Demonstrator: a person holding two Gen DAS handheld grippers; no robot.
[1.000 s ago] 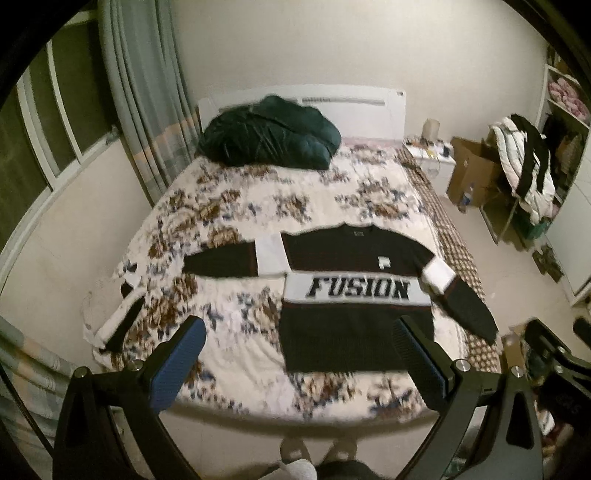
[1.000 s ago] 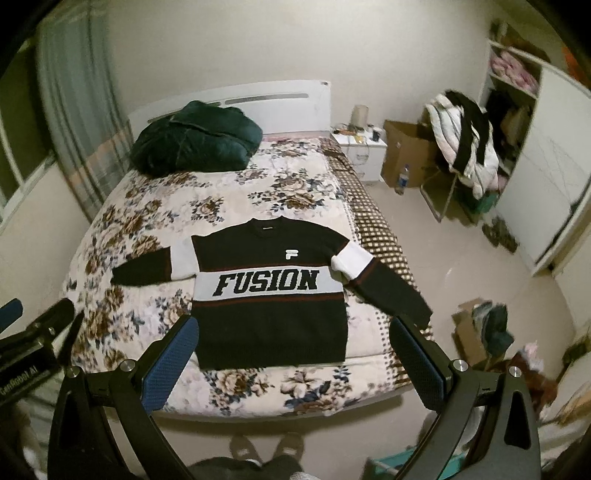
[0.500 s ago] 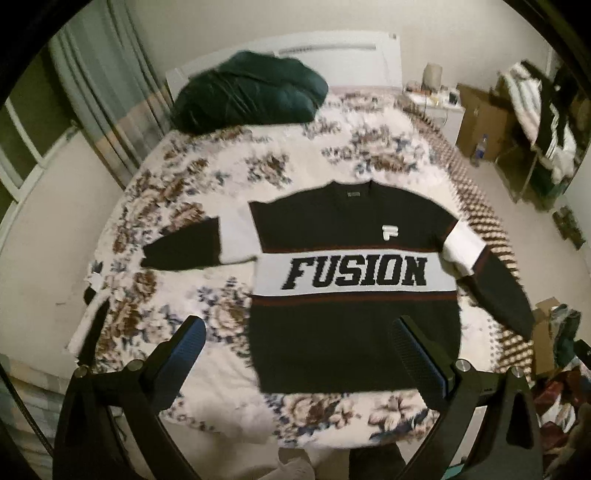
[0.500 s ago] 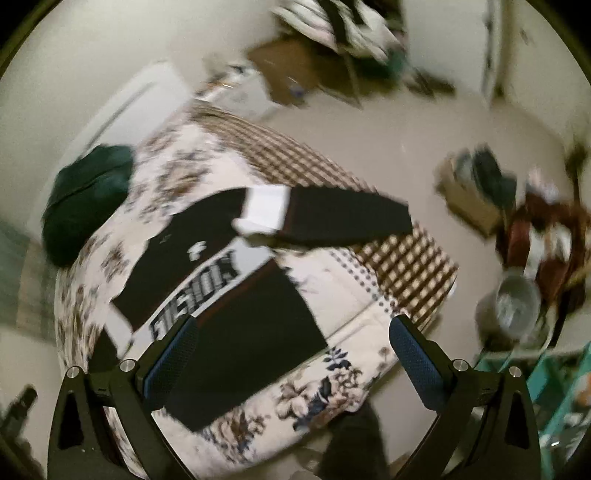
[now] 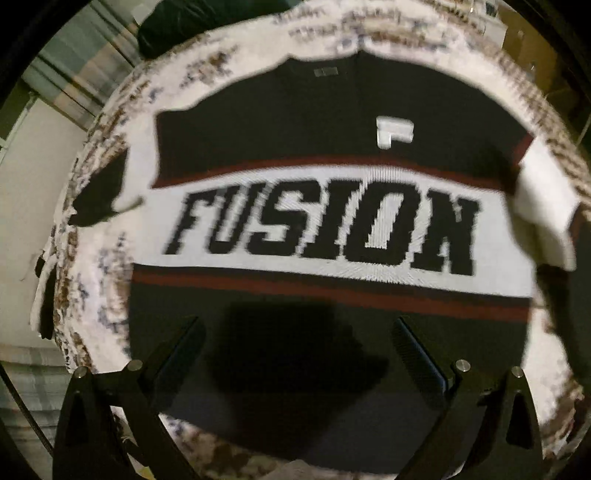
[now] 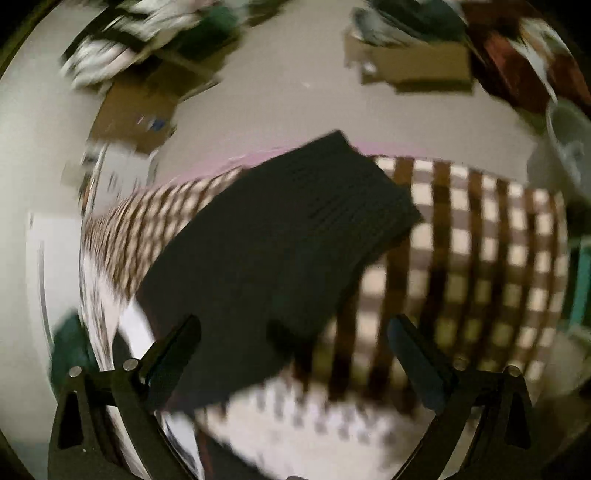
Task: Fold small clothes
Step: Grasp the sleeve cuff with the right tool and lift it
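Observation:
A black sweater [image 5: 325, 122] with a white chest band reading FUSION and red stripes lies flat on the bed, filling the left wrist view. My left gripper [image 5: 297, 328] is open just above its black lower body, near the hem. In the right wrist view the sweater's black right sleeve [image 6: 280, 236] lies across the bed's edge. My right gripper [image 6: 293, 328] is open and hovers close over the sleeve, empty. Both views are motion-blurred.
The floral bedspread [image 5: 107, 280] surrounds the sweater. A brown-and-white checked cover [image 6: 480, 243] hangs at the bed's side. Beyond it is bare floor [image 6: 295, 99] with cardboard boxes [image 6: 413, 62] and piled clothes [image 6: 122, 48]. A dark green bundle [image 5: 192, 22] lies at the bed's head.
Both grippers have dropped close to the sweater. The left moved down over its lower body. The right swung to the right sleeve at the bed's edge. Both stay open.

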